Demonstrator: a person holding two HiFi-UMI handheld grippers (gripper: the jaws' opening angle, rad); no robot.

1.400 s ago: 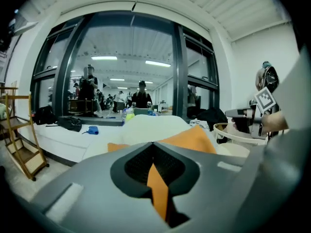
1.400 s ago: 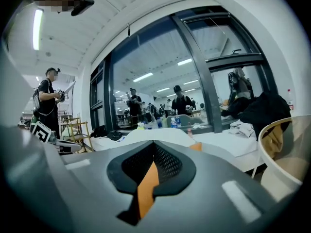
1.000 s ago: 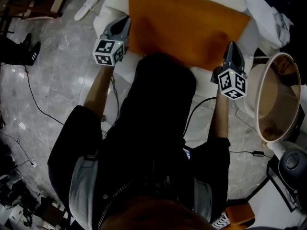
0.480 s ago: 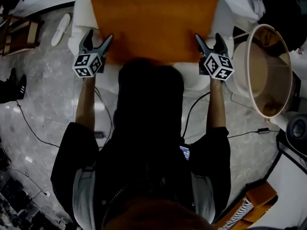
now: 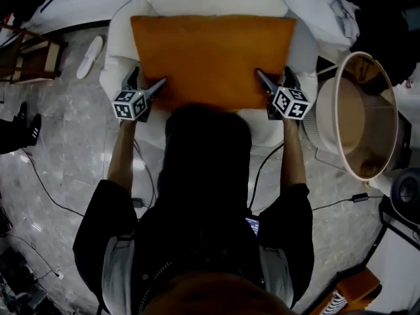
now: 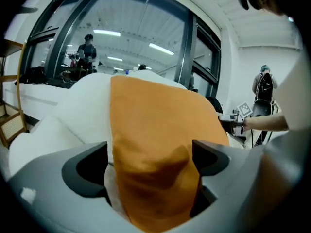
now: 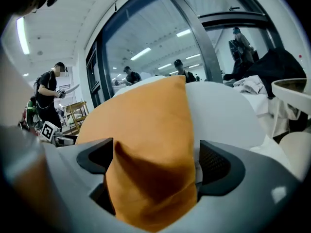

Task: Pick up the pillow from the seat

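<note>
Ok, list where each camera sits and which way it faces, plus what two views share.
Head view: on the person's head, facing steeply down at the orange pillow on the white seat; shows hair, arms, left gripper, right gripper.
Left gripper view: rides that gripper, looks along its opening jaws; pillow corner between.
Right gripper view: likewise, opposite corner.
Shared: all show the pillow.

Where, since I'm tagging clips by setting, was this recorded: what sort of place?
Probably an indoor lab or studio staged as a lounge: a white seat with an orange pillow, cables across the stone floor, tall glass partitions under strip lights.
</note>
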